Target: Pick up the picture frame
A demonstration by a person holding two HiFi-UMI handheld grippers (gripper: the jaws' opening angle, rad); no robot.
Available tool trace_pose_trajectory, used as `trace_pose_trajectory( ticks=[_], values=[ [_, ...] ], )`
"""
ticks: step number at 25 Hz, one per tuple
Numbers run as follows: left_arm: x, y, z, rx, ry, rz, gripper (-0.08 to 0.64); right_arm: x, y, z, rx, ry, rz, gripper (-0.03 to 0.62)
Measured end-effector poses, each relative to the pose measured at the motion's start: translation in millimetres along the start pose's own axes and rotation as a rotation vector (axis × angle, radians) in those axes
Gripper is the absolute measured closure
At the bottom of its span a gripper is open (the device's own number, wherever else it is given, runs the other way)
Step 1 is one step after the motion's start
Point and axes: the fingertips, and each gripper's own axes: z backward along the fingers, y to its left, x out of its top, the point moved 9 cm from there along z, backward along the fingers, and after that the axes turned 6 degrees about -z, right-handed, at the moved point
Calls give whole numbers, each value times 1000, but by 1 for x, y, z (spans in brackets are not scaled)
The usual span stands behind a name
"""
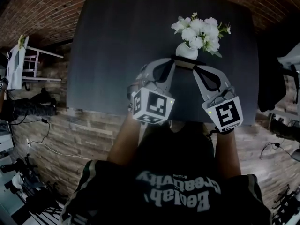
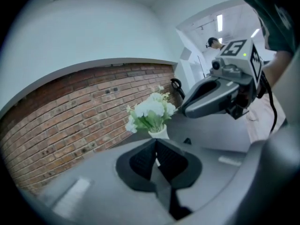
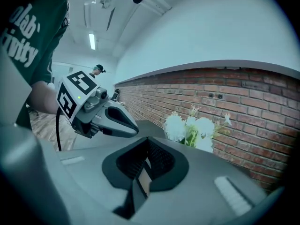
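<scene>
- Jaws on both my grippers are clenched. The right gripper [image 3: 148, 159] pinches a thin, pale-edged panel that I take for the picture frame [image 3: 144, 178]. The left gripper [image 2: 156, 153] looks closed on the frame's other end, though the sliver between its pads is harder for me to read.
- The desk [image 1: 112, 55] is dark and mostly bare. All the work sits toward its far edge, right of centre.
- A white vase [image 1: 186, 51] of white flowers [image 1: 201, 32] stands near that far edge, just behind the frame.
- From the head view the frame is a slim dark bar spanning between the two jaw tips, just in front of the vase. I cannot tell whether its lower edge rests on the desk.
- I judge the frame to be light and stiff, and fragile if it is glazed. A smooth moulding could slip or pivot in a narrow pinch.
- One grip on each side edge, level with each other, seems to me the right hold. I would avoid squeezing the face and keep it clear of the vase, which could tip.
</scene>
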Motion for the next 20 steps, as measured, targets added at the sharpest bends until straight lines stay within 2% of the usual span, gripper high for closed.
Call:
trace_pose_trajectory(
  ticks=[10, 17, 19, 20],
  values=[
    [-14, -7, -8, -30, 15, -3, 557, -12, 0, 7, -44, 19, -33, 588],
    [-23, -15, -27, -19, 45, 36, 557, -35, -16, 5, -97, 0, -88, 584],
    [-24, -18, -33, -17, 70, 32, 557, -44, -24, 7, -108, -8, -136, 540],
    [-25, -19, -35, -12, 84, 33, 557, -48, -28, 8, -108, -10, -158, 540]
  ],
)
